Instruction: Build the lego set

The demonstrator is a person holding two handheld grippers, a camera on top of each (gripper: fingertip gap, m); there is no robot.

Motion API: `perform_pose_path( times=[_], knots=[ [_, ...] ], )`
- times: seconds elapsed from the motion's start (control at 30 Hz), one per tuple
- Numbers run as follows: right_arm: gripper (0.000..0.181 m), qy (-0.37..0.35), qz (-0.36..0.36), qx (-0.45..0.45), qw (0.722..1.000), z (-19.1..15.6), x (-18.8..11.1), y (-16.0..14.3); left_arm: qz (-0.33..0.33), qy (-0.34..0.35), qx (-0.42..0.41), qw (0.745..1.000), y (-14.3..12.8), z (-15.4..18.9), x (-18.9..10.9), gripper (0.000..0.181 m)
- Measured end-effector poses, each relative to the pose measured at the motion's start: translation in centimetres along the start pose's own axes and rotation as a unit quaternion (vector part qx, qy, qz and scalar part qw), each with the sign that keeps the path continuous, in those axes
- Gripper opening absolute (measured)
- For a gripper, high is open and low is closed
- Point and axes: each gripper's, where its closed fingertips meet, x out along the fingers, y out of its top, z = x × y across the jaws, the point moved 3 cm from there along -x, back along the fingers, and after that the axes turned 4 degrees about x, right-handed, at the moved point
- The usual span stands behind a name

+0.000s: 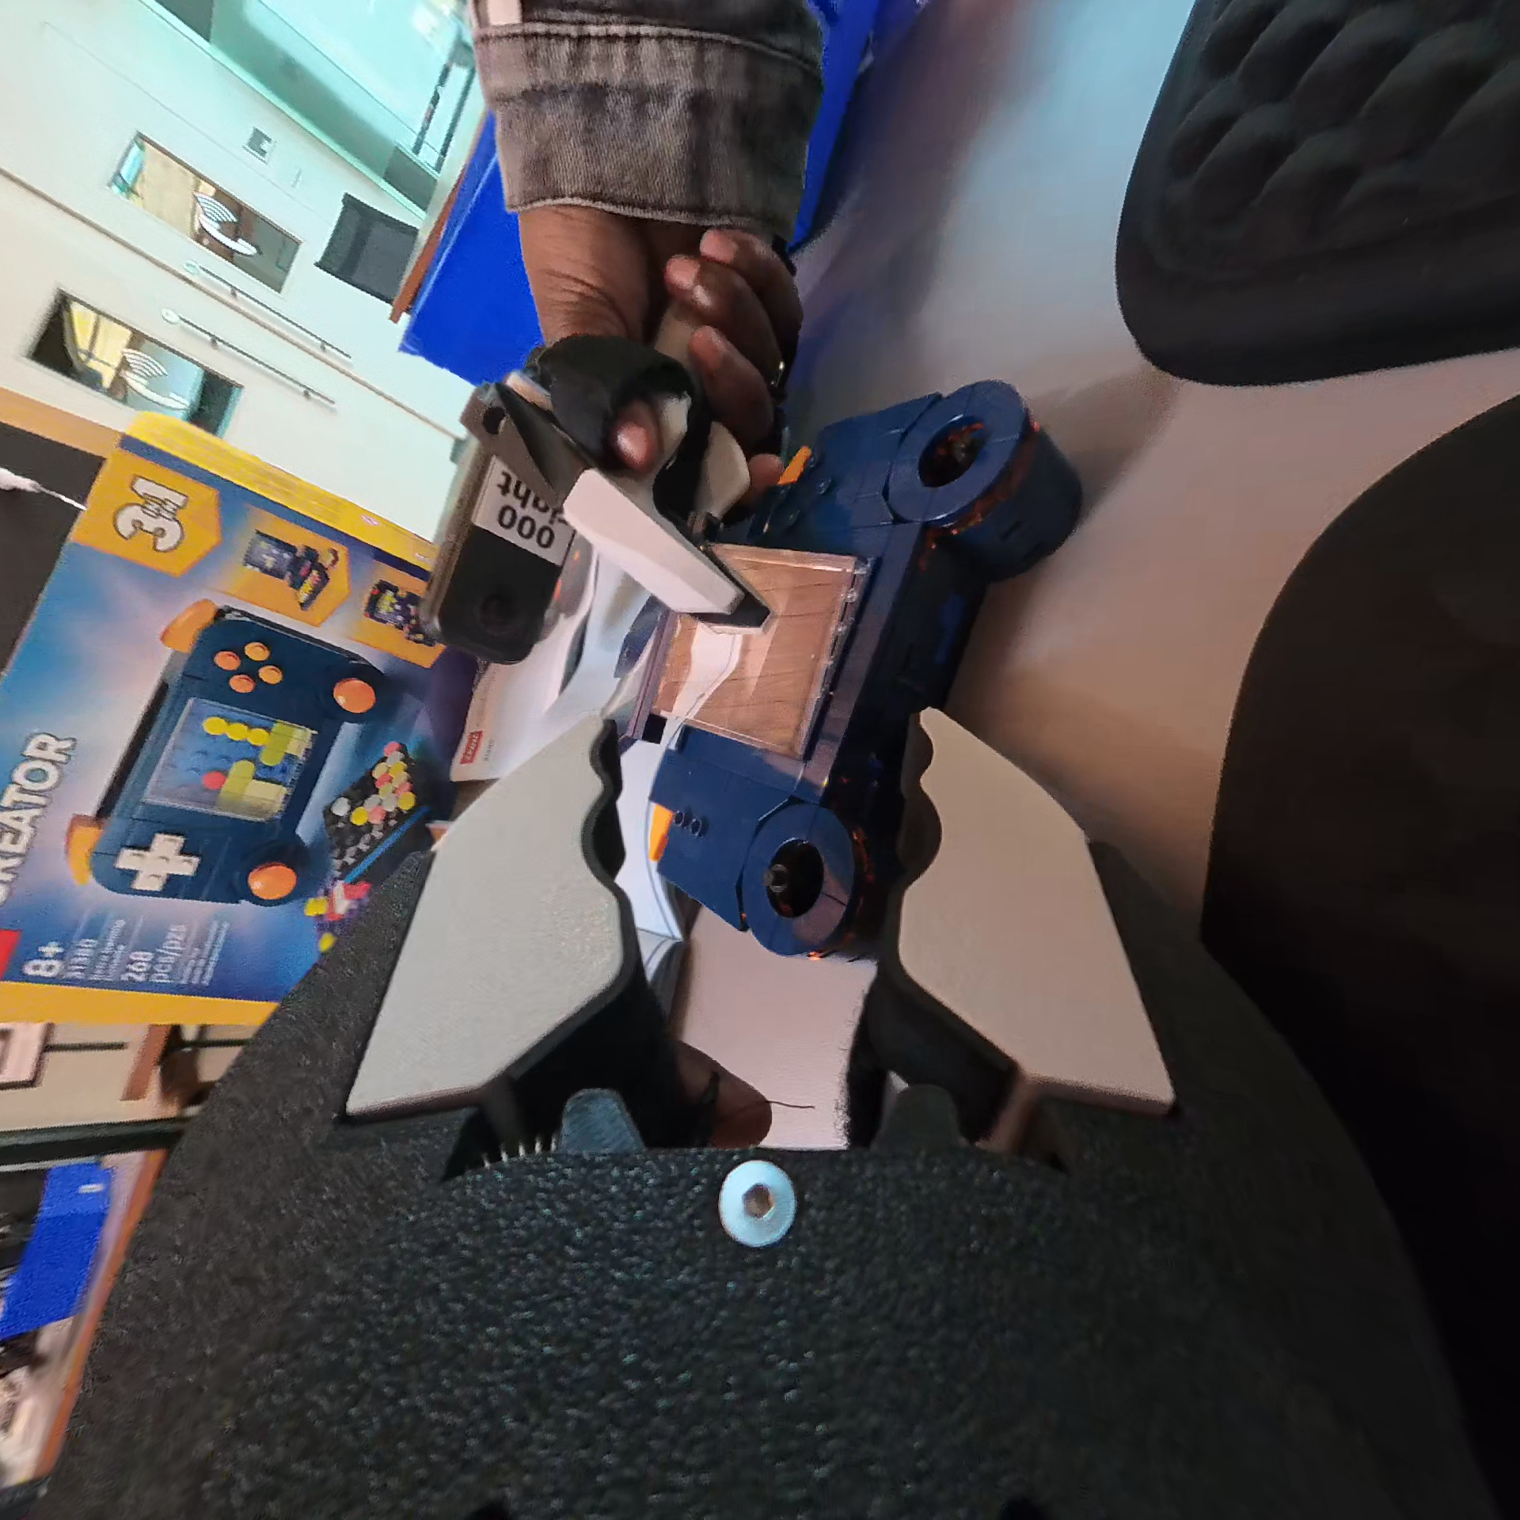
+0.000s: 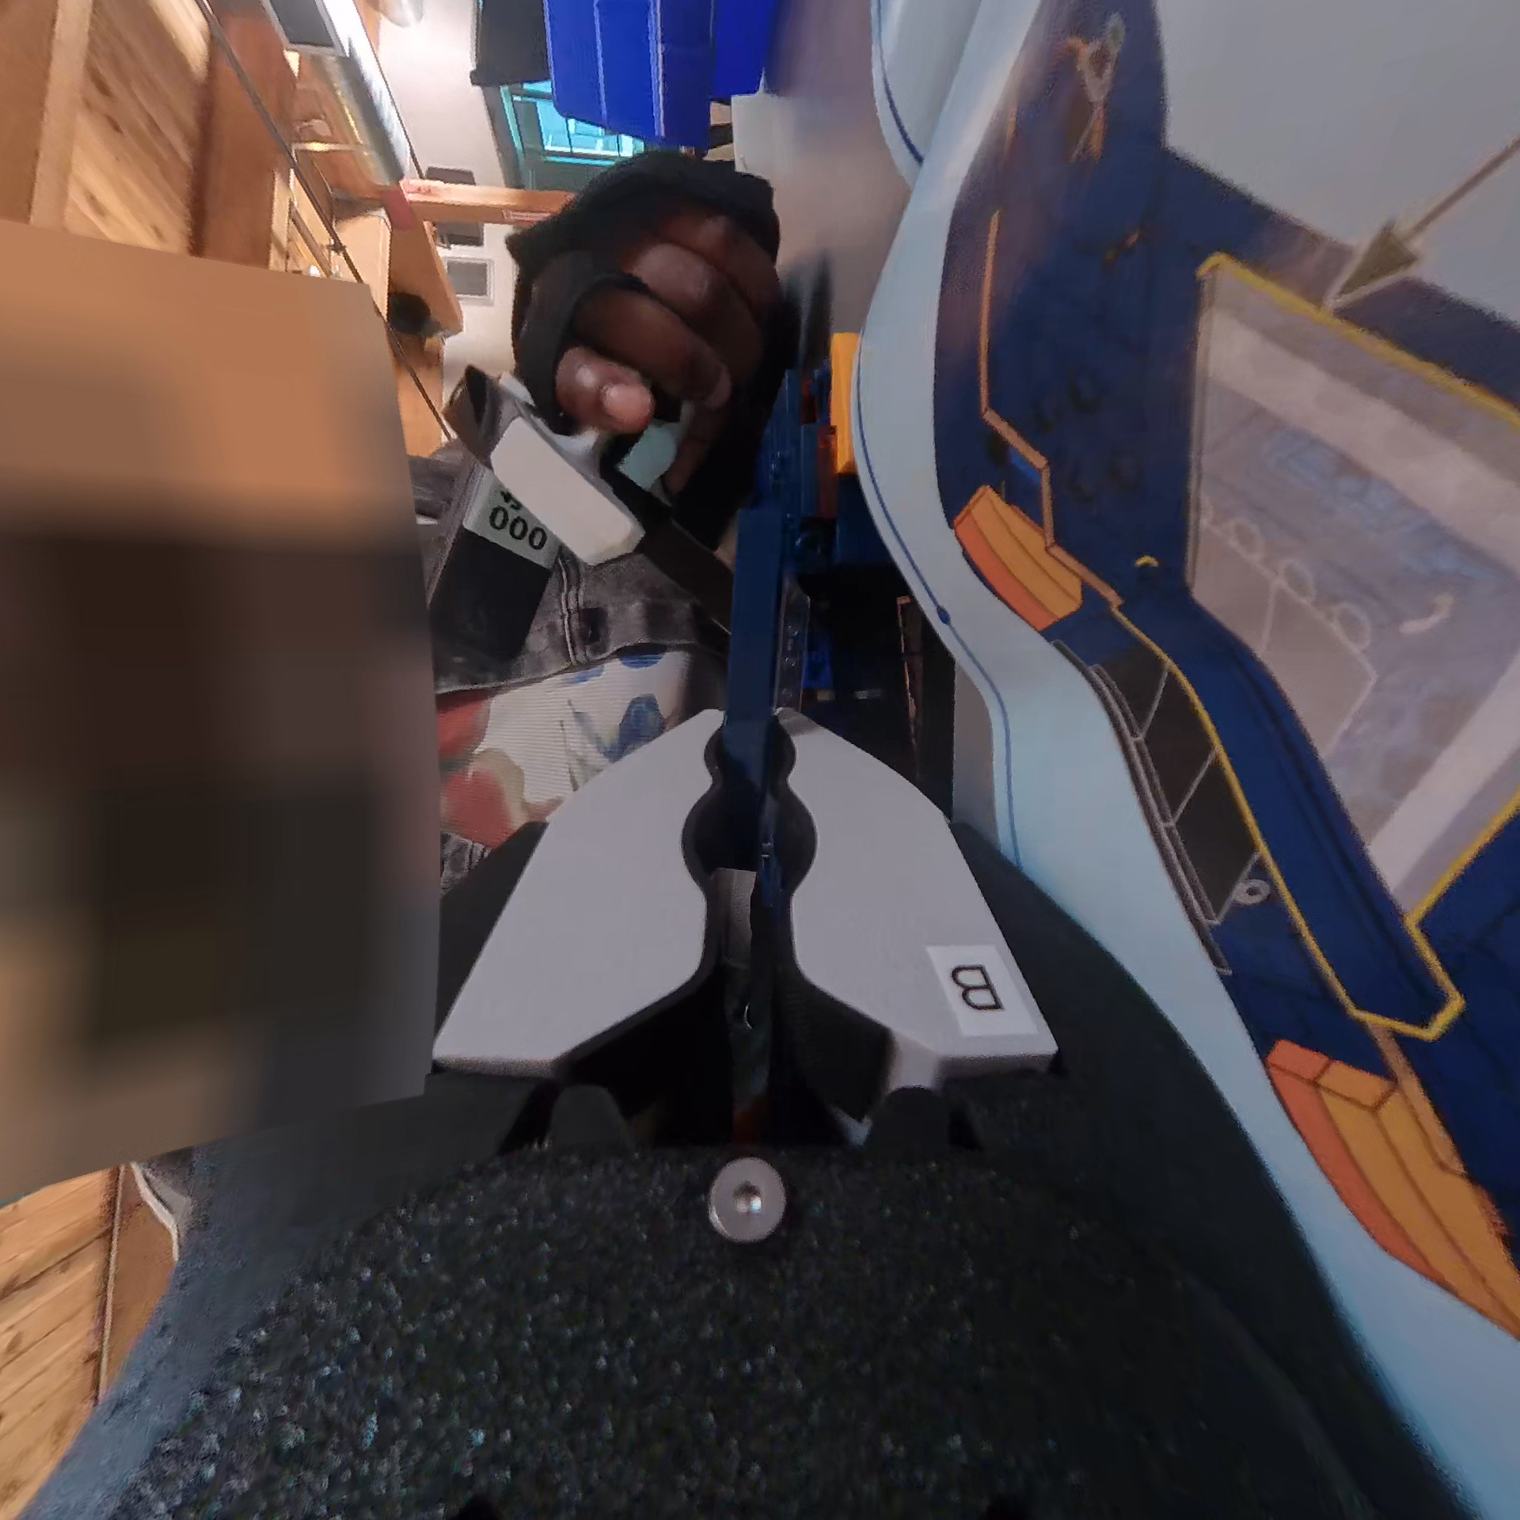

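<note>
In the left wrist view, you are holding your left gripper (image 1: 761, 831) with its 2 grey fingers spread wide, and the near end of the dark blue lego console (image 1: 831, 683) is sitting in the gap between them. The console is standing on edge against the pale table (image 1: 1094, 658), its long axis running away from this camera. Your right gripper (image 1: 744, 613) is reaching in from the far side, its tips meeting over the console's clear screen panel (image 1: 773, 650); what they are pinching is not showing from here. The lego box (image 1: 189, 740) is lying to the left.

In the right wrist view, your right gripper (image 2: 753, 740) is pressing its 2 fingers together on a thin dark blue edge of the console (image 2: 761, 576), which is stretching straight ahead. The instruction booklet (image 2: 1234, 576) is curling up close on the right. Your left gripper (image 2: 567, 493) is showing beyond, at the far end. So each tool is sitting at an opposite end of the console, and only the right one is gripping it.
</note>
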Motion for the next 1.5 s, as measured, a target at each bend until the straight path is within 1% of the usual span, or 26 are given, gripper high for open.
perform_pose_path(
  times=[0.03,0.13,0.33,0.4,0.47,0.57,0.63,0.8,0.87,0.93,1.0,1.13,1.2,1.27,1.33,1.5],
  knots=[
    [0.006,-0.001,-0.004,-0.007,1.000,-0.1,0.2,-0.1,0.003,-0.006,-0.012,1.000,0.0,0.1,-0.1,0.067],
    [0.006,-0.006,-0.021,-0.021,1.000,-0.4,0.7,-0.4,0.010,-0.020,-0.031,0.999,0.1,0.4,-0.3,0.066],
    [0.006,-0.024,-0.014,-0.019,0.999,-0.3,1.4,-0.3,0.015,-0.033,-0.038,0.999,0.6,1.0,-0.4,0.061],
    [0.005,-0.053,-0.048,-0.013,0.997,0.2,1.6,-1.0,0.013,-0.036,-0.039,0.999,0.7,1.2,-0.4,0.057],
    [0.004,-0.057,-0.081,-0.017,0.995,0.5,2.2,-1.6,0.011,-0.040,-0.030,0.999,0.8,1.4,-0.3,0.050],
    [0.003,-0.049,-0.062,-0.017,0.997,0.5,2.0,-1.1,0.002,-0.028,-0.006,1.000,0.6,1.4,-0.3,0.044],
    [0.003,-0.047,-0.066,-0.019,0.997,0.5,1.9,-1.0,0.003,-0.026,-0.002,1.000,0.6,1.5,-0.2,0.041],
    [0.003,-0.048,-0.083,-0.013,0.995,0.4,2.1,-0.9,0.004,-0.057,-0.014,0.998,0.9,1.9,-0.2,0.034],
    [0.003,-0.052,-0.091,-0.013,0.994,0.4,2.3,-0.8,0.005,-0.075,0.001,0.997,1.1,2.2,-0.2,0.027],
    [0.004,-0.057,-0.095,-0.012,0.994,0.3,2.3,-0.7,0.006,-0.083,0.018,0.996,1.2,2.5,-0.2,0.024],
    [0.005,-0.062,-0.090,-0.014,0.994,0.3,2.2,-0.5,0.007,-0.080,0.018,0.997,1.2,2.4,-0.1,0.024],
    [0.005,-0.064,-0.051,-0.029,0.996,-0.1,1.3,0.6,0.010,-0.068,0.035,0.997,1.4,2.5,0.0,0.023],
    [0.004,-0.059,-0.054,-0.031,0.996,-0.3,1.2,0.6,0.011,-0.067,0.035,0.997,1.4,2.4,0.0,0.023],
    [0.009,-0.055,-0.070,-0.029,0.996,-0.2,1.5,0.5,0.014,-0.066,0.033,0.997,1.4,2.4,0.0,0.023],
    [0.005,-0.051,-0.091,-0.023,0.994,0.2,2.0,0.3,0.017,-0.062,0.033,0.997,1.4,2.3,0.1,0.024],
    [0.003,-0.016,-0.085,-0.009,0.996,0.0,1.3,0.8,0.001,-0.009,0.091,0.996,1.3,1.7,0.0,0.027]
  ],
)
